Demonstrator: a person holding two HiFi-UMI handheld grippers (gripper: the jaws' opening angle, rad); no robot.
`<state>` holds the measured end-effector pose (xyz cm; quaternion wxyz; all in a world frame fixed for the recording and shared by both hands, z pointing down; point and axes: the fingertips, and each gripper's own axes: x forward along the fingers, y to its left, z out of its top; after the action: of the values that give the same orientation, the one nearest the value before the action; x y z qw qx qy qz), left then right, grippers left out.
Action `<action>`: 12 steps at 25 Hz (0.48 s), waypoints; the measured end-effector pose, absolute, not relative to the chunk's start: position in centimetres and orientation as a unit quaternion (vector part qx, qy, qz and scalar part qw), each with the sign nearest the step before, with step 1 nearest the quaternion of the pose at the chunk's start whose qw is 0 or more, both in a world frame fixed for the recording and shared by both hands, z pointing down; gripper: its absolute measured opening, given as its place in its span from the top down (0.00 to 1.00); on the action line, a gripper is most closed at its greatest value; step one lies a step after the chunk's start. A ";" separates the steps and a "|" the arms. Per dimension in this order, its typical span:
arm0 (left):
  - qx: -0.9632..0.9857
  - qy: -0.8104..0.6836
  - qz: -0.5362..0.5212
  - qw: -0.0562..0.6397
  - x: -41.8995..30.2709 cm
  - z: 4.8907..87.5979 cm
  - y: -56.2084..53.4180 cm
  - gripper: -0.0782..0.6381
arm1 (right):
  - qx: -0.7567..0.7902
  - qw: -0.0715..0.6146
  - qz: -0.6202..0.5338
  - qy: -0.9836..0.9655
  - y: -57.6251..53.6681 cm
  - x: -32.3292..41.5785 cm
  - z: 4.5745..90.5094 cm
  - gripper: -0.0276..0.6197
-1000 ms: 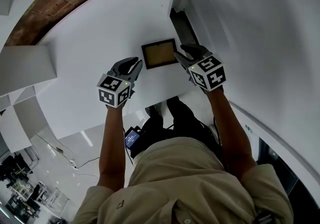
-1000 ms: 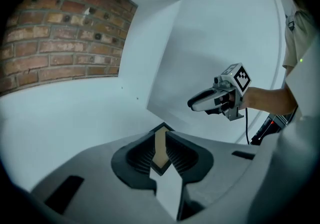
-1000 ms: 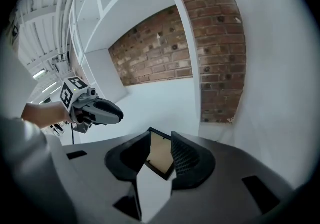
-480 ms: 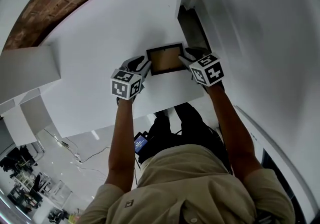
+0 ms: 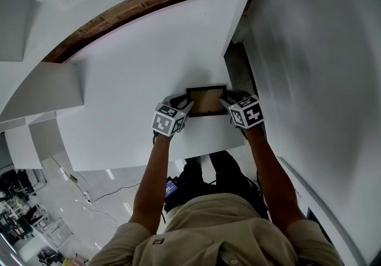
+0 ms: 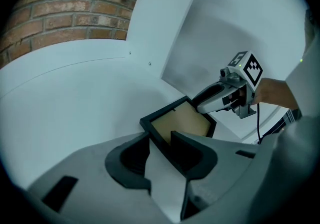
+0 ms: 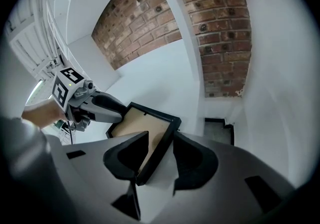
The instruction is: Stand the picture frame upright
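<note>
A black picture frame [image 5: 206, 102] with a tan panel facing up lies flat on the white table [image 5: 131, 86], near its front edge. My left gripper [image 5: 185, 106] is at the frame's left side and my right gripper [image 5: 227, 101] at its right side. In the left gripper view the frame [image 6: 181, 122] has its left rim between the jaws of that gripper [image 6: 160, 141], which are opening and not pressing on it. In the right gripper view the frame [image 7: 141, 124] has its right rim between the opening jaws of the right gripper [image 7: 160, 141], with gaps on both sides.
A brick wall [image 5: 128, 12] runs behind the table. A white partition [image 5: 321, 62] stands at the right, with a dark gap [image 5: 239, 71] between it and the table. The table's front edge [image 5: 196, 150] is close to the frame.
Both grippers have moved forward and inward to the frame's two sides; the left one came in furthest. The frame has not moved on the table.
</note>
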<state>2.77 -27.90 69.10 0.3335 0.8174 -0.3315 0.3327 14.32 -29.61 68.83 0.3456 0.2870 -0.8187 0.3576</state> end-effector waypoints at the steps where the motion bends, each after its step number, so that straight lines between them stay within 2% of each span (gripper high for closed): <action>1: 0.818 -0.332 0.330 0.333 2.7 69.1 -28.0 0.73 | 0.290 0.347 0.356 -0.818 -29.7 14.3 68.9 0.73; 4: 0.820 -0.336 0.324 0.331 2.6 69.0 -28.3 0.73 | 0.297 0.355 0.347 -0.816 -30.3 14.5 69.0 0.80; 12: 0.819 -0.357 0.287 0.346 2.3 68.8 -28.3 0.73 | 0.320 0.347 0.359 -0.805 -30.6 14.3 68.8 0.83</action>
<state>2.33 -28.26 68.85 0.3461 0.8187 -0.3568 0.2875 14.34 -30.61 68.79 0.3471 0.3199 -0.8051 0.3590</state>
